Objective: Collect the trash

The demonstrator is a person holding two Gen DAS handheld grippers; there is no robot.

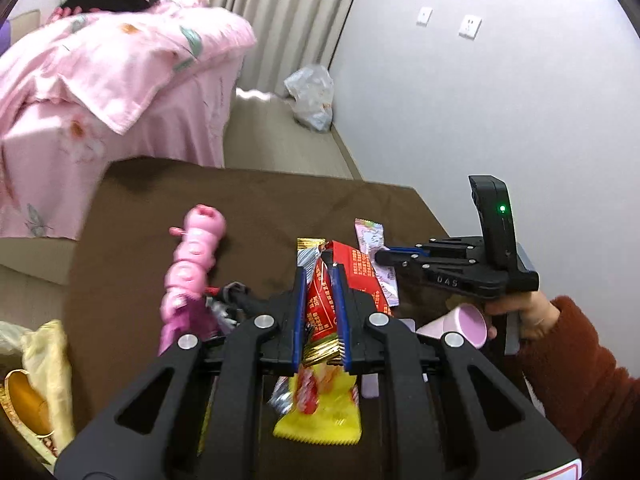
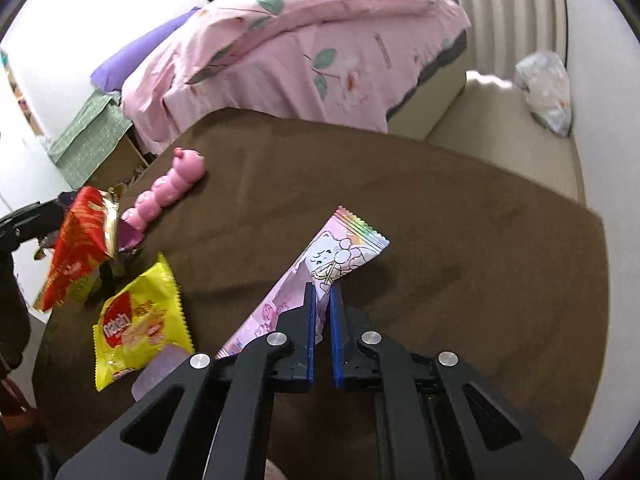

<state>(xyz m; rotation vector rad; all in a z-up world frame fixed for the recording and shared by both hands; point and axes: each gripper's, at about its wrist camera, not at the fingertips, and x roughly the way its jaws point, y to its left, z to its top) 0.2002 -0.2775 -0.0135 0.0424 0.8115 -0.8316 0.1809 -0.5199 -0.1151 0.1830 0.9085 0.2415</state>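
My left gripper [image 1: 320, 272] is shut on a red and gold snack wrapper [image 1: 320, 308], held above the brown table [image 1: 260, 208]. The same wrapper [image 2: 78, 248] hangs at the left in the right wrist view. My right gripper [image 2: 322, 290] is shut on a pink cartoon wrapper [image 2: 340, 256], which slants on the table; it also shows in the left wrist view [image 1: 370, 236] at my right gripper's tip [image 1: 380, 256]. A yellow snack packet [image 2: 140, 320] lies flat on the table, seen below my left gripper [image 1: 320, 412] too.
A pink caterpillar toy [image 1: 192, 264] lies on the table's left side. A pink paper cup [image 1: 460, 324] lies by the right hand. A bed with a pink quilt [image 2: 312, 40] stands behind the table. A plastic bag [image 1: 310, 96] sits on the floor by the wall.
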